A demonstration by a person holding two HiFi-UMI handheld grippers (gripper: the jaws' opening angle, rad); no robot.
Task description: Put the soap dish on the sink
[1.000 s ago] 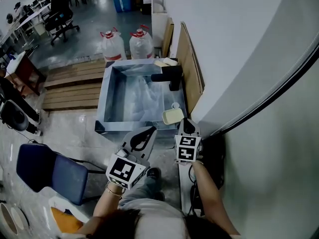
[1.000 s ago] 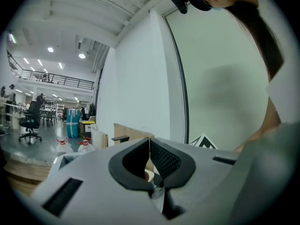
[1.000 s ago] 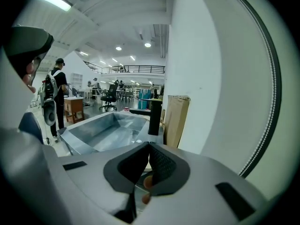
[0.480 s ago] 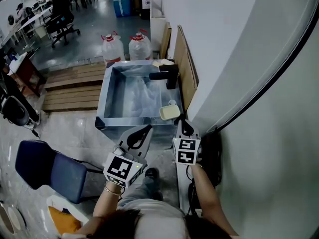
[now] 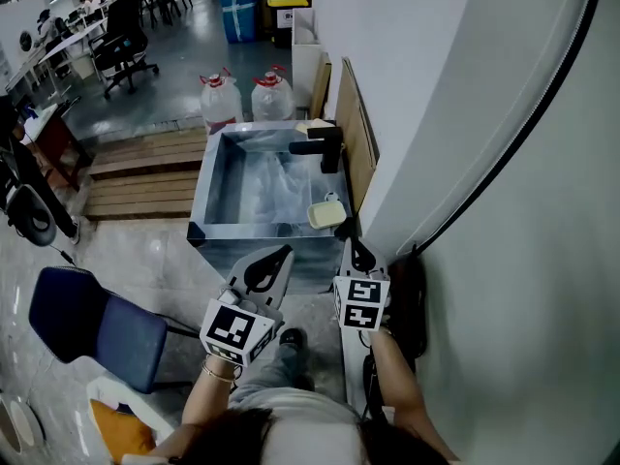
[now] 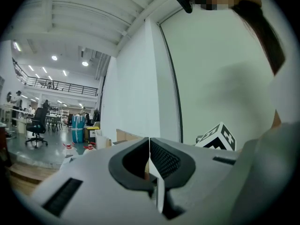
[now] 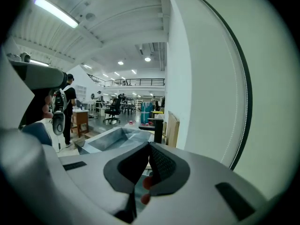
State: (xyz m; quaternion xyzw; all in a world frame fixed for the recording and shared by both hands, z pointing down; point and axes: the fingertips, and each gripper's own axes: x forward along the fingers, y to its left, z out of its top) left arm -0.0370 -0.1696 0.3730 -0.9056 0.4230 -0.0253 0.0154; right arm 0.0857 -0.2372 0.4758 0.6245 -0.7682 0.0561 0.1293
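Yellow soap dish (image 5: 327, 214) perches on the narrow sink (image 5: 205, 184) rim; a bump could drop it in. Left gripper (image 5: 279, 255) and right gripper (image 5: 356, 245) fingers are clenched, empty.

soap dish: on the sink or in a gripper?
On the sink: the soap dish rests at its near right corner; the right gripper is shut, clear of it.

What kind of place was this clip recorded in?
Probably a large open office or lab hall: a freestanding metal sink beside the wall, office chairs farther back, and two big water jugs on the floor.
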